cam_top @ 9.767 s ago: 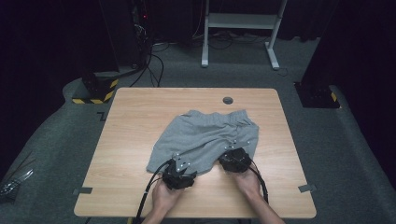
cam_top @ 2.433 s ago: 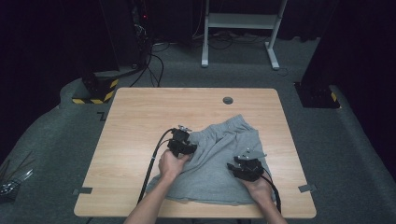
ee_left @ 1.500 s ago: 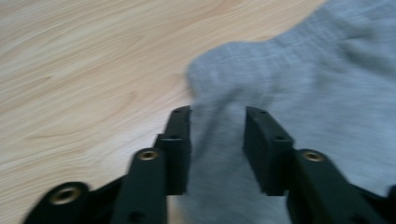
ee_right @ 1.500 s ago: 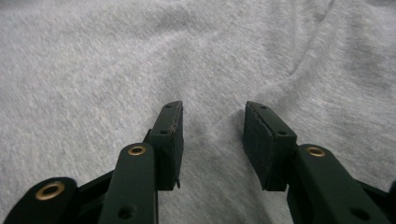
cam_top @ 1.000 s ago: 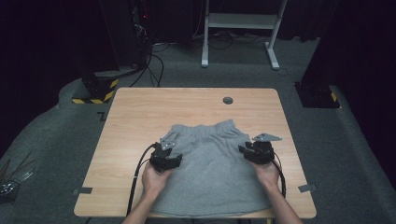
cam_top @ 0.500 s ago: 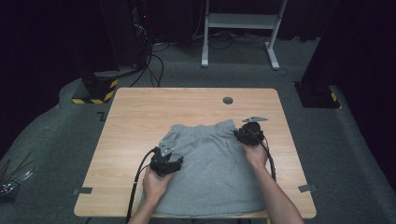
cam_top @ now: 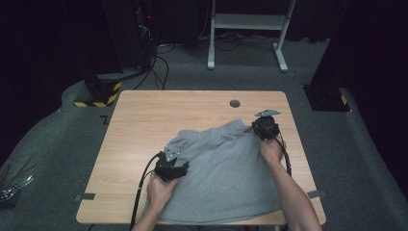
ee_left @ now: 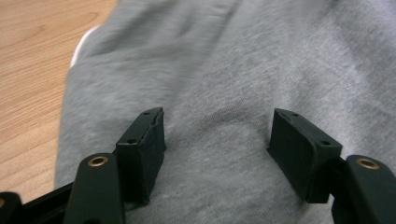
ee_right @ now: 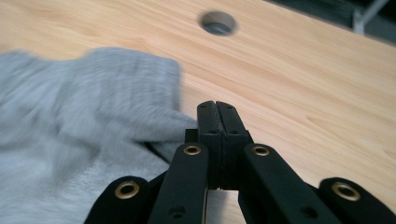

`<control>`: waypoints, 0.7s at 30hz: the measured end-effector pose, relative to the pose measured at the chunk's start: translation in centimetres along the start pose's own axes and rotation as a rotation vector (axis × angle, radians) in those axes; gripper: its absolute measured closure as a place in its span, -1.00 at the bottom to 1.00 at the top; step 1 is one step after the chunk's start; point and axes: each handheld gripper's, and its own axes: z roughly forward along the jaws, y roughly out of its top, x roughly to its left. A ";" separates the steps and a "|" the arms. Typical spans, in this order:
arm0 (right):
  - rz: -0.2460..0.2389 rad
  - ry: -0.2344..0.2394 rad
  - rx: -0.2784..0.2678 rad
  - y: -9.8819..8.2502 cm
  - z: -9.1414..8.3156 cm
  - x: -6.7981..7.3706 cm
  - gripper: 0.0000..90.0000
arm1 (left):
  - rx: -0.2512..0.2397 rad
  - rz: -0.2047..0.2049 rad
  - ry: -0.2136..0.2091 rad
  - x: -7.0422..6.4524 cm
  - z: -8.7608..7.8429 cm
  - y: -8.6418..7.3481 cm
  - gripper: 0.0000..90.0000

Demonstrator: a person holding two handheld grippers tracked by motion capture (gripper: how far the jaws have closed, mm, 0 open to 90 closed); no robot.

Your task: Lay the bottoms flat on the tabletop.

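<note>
Grey shorts on wooden table; dark room.

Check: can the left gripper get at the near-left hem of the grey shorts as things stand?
Probably yes. The left gripper sits open on the grey shorts near their left edge, pads apart over flat cloth, and bare table beside that hem leaves the way free. The right gripper is far off at the waistband corner.

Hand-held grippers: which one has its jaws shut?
The right hand-held gripper, pads pressed together beside the grey garment; the left hand-held gripper stands open over it.
</note>
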 end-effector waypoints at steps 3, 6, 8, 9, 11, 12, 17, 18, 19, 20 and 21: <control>0.052 0.020 0.107 -1.4 1.8 -0.5 0.95 | 0.000 -0.003 -0.001 0.0 0.0 0.0 -0.21; 0.072 0.048 0.056 -2.9 1.4 0.3 0.59 | 0.000 -0.002 -0.002 0.0 0.0 0.0 -0.21; 0.063 0.065 0.010 -3.6 0.3 0.9 0.44 | 0.000 -0.007 0.001 0.1 0.0 0.0 -0.20; 0.055 0.073 -0.012 -3.9 -0.4 1.3 0.38 | 0.000 -0.014 0.003 0.0 0.0 0.1 -0.18; 0.032 0.084 -0.072 -4.7 -2.0 2.0 0.30 | 0.001 -0.030 0.010 0.1 0.0 0.1 -0.12; 0.029 0.093 -0.093 -5.0 -2.8 2.3 0.28 | 0.006 -0.032 0.010 0.1 0.0 0.3 -0.09; -0.043 0.126 -0.006 -6.7 -2.8 3.4 0.59 | 0.046 -0.028 0.010 0.3 0.4 1.3 0.30; -0.052 0.131 0.017 -6.8 -2.4 3.4 0.76 | 0.052 -0.027 0.007 0.3 0.4 1.5 0.45; -0.052 0.131 0.017 -6.8 -2.4 3.4 0.76 | 0.052 -0.027 0.007 0.3 0.4 1.5 0.59; -0.056 0.137 0.039 -6.9 -1.7 3.3 0.97 | 0.070 -0.022 -0.004 0.6 0.8 2.1 0.73; -0.060 0.132 0.048 -6.8 -1.4 3.3 0.98 | 0.082 -0.016 -0.001 0.8 1.0 2.4 0.81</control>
